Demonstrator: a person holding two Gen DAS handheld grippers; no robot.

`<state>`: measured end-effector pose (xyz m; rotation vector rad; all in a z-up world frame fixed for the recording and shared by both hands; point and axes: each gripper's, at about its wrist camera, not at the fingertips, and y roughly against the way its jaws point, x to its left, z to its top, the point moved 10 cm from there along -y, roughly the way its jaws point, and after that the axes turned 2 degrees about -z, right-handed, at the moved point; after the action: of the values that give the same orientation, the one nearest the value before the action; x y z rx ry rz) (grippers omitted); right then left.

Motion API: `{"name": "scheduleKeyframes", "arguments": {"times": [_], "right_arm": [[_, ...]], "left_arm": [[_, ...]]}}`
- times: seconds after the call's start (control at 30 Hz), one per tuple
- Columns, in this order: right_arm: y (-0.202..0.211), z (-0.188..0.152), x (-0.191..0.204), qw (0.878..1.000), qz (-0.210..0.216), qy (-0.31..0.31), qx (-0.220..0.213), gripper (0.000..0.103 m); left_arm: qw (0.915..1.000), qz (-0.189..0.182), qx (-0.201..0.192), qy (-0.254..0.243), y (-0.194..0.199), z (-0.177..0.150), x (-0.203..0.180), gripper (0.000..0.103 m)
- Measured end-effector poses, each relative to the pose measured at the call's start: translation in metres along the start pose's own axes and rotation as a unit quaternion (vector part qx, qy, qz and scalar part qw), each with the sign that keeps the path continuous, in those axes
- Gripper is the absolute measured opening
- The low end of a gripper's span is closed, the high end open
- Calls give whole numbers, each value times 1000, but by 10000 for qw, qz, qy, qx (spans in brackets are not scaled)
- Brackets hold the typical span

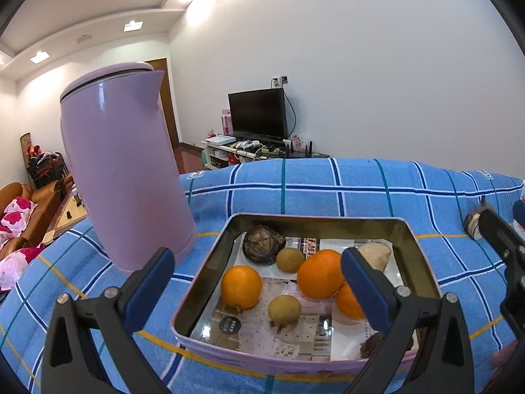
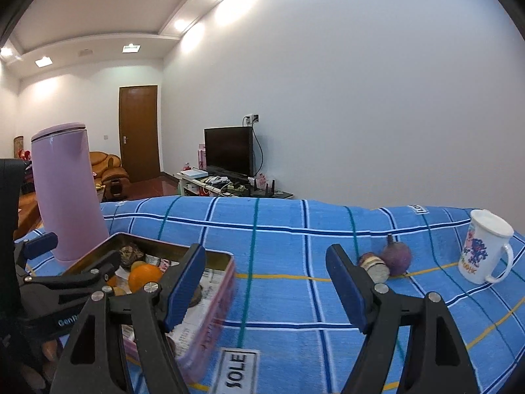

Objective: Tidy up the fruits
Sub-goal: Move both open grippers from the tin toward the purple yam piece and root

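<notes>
**Blue checked cloth, tin half-filled, both grippers empty**

Blue plaid cloth (image 1: pixel 361 190) covers the surface; white wall and a TV (image 1: pixel 257 113) sit behind it, upper centre of both views.

Left wrist view: left gripper (image 1: pixel 257 280) spread wide, nothing between the pads, hovering over the near edge of the pink rectangular tin (image 1: pixel 210 351) at lower centre. Tin contents on a paper lining: three oranges, with the biggest orange (image 1: pixel 320 272) centre-right, two small brown-green round fruits (image 1: pixel 283 308), a dark mangosteen (image 1: pixel 262 244) at the back left, and a pale wedge-shaped piece (image 1: pixel 375 254) at the back right. Purple kettle (image 1: pixel 124 170) stands just left of the tin, touching or nearly so.

Right wrist view: right gripper (image 2: pixel 265 287) also wide open and empty, over bare cloth to the right of the tin. Past its right finger, a cut piece of fruit (image 2: pixel 374 264) lies against a purple round fruit (image 2: pixel 397 256) on the cloth, well apart from the tin. White printed mug (image 2: pixel 485 251) stands at the far right edge.
</notes>
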<state>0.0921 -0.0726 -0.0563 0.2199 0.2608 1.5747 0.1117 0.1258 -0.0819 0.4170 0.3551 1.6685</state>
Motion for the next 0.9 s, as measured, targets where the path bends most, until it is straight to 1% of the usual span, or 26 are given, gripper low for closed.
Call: {"name": "scheduleKeyframes", "arguments": {"times": [0.27, 0.43, 0.7, 0.9], "right_arm": [[5, -1, -33, 9998, -205, -42, 23, 77], [8, -2, -53, 9994, -334, -4, 18, 77], [15, -5, -96, 9980, -621, -113, 38, 77], [19, -7, -126, 9964, -831, -141, 54, 77]], "left_arm": [[10000, -16, 18, -47, 8, -5, -18, 103], [9997, -37, -101, -240, 17, -4, -36, 103], [9988, -157, -97, -452, 25, -7, -62, 103], [9983, -301, -29, -495, 29, -10, -87, 103]]}}
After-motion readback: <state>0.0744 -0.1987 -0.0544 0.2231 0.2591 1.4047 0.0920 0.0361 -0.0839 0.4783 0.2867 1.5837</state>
